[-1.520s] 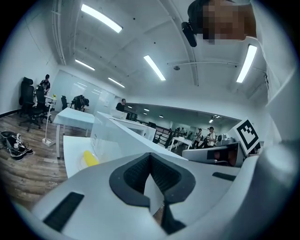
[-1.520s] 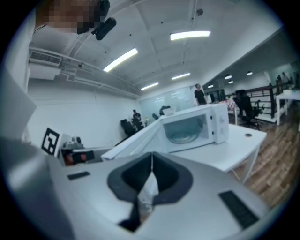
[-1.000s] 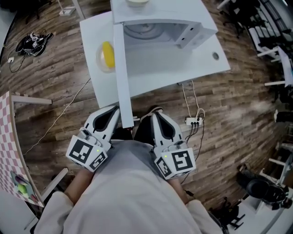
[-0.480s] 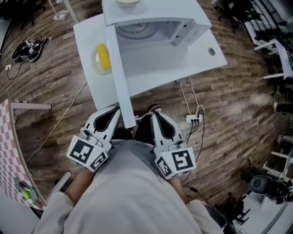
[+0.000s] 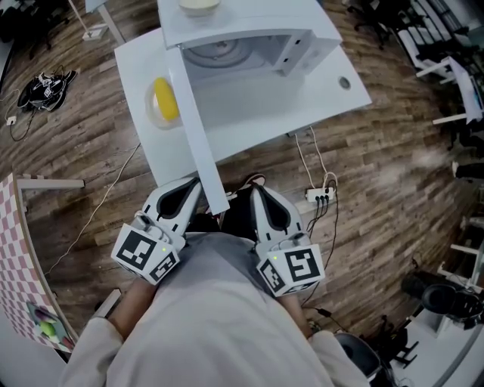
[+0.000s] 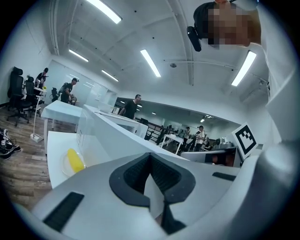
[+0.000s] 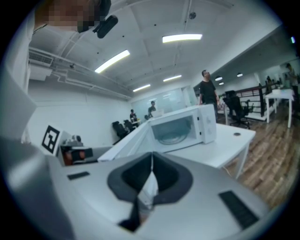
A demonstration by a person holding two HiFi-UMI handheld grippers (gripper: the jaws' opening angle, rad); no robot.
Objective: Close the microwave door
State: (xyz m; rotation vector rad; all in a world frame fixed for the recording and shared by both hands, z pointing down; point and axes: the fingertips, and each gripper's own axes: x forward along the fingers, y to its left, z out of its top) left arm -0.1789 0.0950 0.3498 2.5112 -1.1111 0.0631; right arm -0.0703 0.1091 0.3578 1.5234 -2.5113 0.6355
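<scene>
Left gripper [image 5: 193,181], right gripper [image 5: 254,189]: both pressed together | microwave door [image 5: 197,136] open, pointing at them

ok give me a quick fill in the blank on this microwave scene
The white box-shaped microwave has its flat white door ____.
In the head view the yellow oblong object lies to the door's ____.
The left tool and right tool both have jaws ____.
Missing: open; left; shut.

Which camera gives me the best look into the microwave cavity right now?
Right gripper view: it faces the open microwave cavity, turntable visible. Head view sees it steeply from above; left gripper view shows only the door.
</scene>
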